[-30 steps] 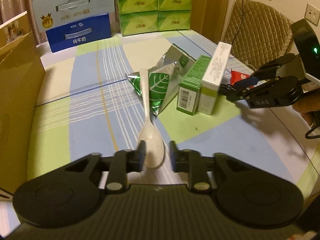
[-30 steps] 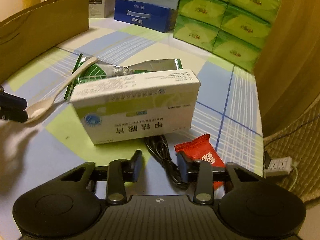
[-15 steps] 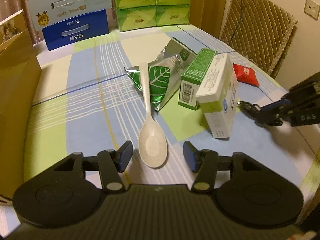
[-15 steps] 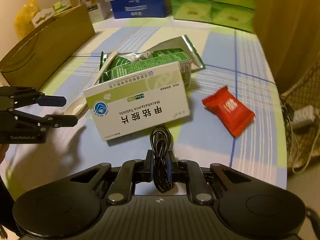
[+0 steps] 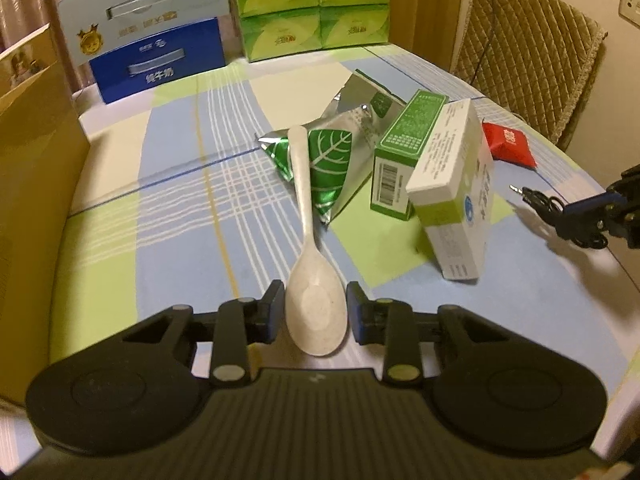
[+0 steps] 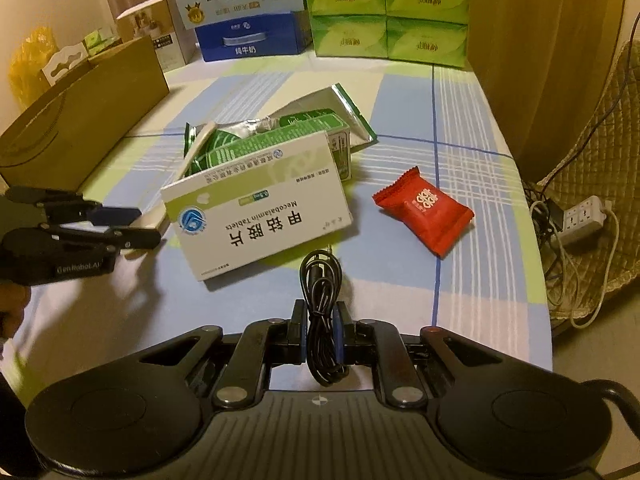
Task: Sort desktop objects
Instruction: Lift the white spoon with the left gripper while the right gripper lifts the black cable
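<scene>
Tablecloth [image 5: 180, 208], checked in blue, green and cream, over a table backed by stacked green tissue packs [image 5: 312, 4] and a blue milk carton [image 5: 158, 60]; a brown cardboard box [image 5: 36, 184] along one side, a quilted chair [image 5: 528, 52] on the other. Left wrist view: left gripper [image 5: 315, 312], its jaws having just closed in again, now snug at either side of the bowl of a pale spoon [image 5: 310, 264]; whether the pads truly press is hard to tell, though contact looks made. The spoon's handle rests across a green leaf-print foil pouch [image 5: 332, 160]; just beside it a green carton [image 5: 404, 156] and a white medicine box [image 5: 452, 196] stand tilted together, a red sweet wrapper [image 5: 508, 144] beyond. Half a second earlier these jaws stood well wide of the spoon. Right wrist view: right gripper [image 6: 320, 328], jaws together, clamped on a coiled black cable [image 6: 322, 304] held clear of the cloth, near the medicine box; the cable, earlier lying on the table by the sweet, is now lifted. Step in hand, by my reckoning: both items picked, neither yet placed. Next move likely calls for a firm lift of the spoon without dragging the pouch, then carriage toward the cardboard box.
</scene>
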